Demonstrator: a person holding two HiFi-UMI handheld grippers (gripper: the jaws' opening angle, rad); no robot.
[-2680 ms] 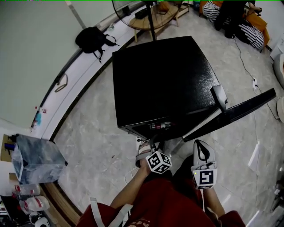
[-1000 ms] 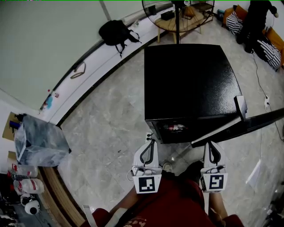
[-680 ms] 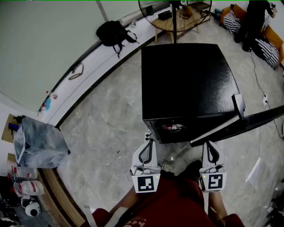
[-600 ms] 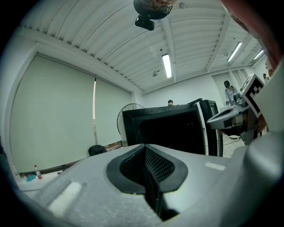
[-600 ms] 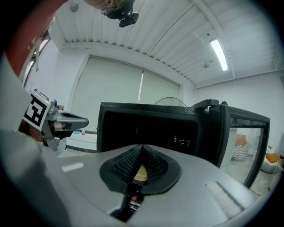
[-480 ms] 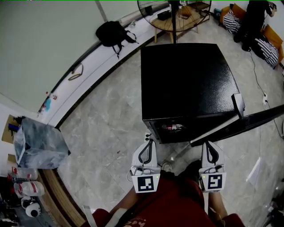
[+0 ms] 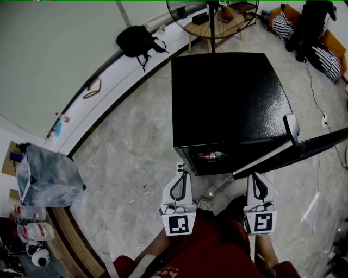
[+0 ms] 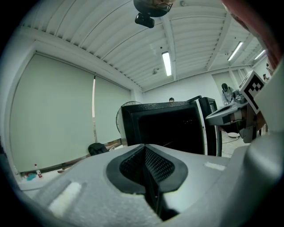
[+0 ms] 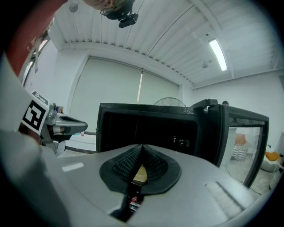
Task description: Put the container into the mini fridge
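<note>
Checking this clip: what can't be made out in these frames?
Mini fridge interior: head view shows only its top and front lip; both gripper views show a dark cavity.
Red-labelled item at that lip: too small in the head view to identify.
Yellowish patch low between the right gripper's shut pads: too little shows in the right gripper view to name.

mini fridge [image 7: 225,103] just ahead of left tongs [image 7: 181,175] and right tongs [image 7: 255,177], door [image 7: 304,147] open beyond the right tongs, container [image 7: 212,156] inside, fan [image 7: 206,8] behind

No lettering, label, brand or number can be read on anything in view.
</note>
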